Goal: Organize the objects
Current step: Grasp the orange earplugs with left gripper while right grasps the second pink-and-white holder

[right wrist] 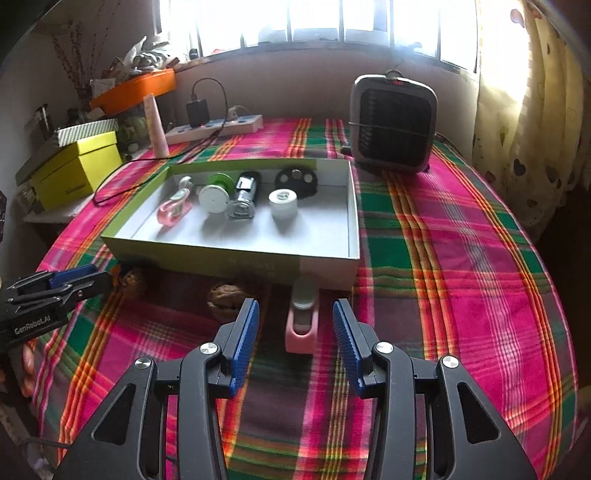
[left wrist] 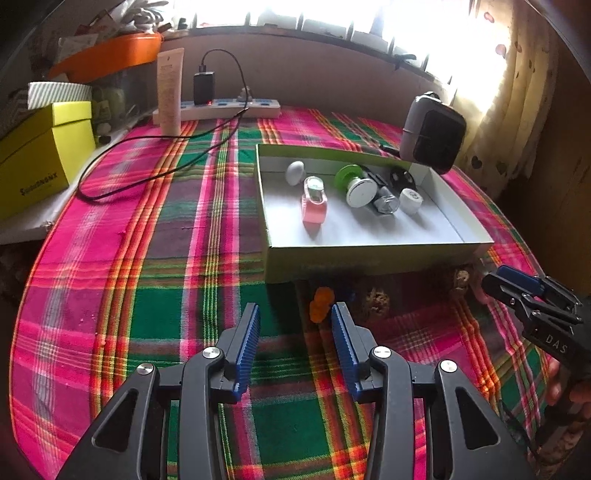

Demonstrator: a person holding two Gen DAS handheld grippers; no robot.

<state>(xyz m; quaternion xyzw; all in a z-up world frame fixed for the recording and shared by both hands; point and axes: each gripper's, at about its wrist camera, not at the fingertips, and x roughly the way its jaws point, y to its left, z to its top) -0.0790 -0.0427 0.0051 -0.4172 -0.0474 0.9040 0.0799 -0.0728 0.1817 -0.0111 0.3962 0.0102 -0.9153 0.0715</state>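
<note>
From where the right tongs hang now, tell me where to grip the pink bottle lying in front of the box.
Grip the pink bottle across its flat pink body, coming down from above and the near side. It lies flat on the cloth, pale cap toward the box, lengthwise between the open right tongs, so its two long sides probably face the pads.

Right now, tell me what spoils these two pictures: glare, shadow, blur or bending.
Left wrist view: the window is blown out white, and the box shades the small things in front of it. Right wrist view: same window glare, the walnut is dim, and the tablecloth stripes bow outward.
</note>
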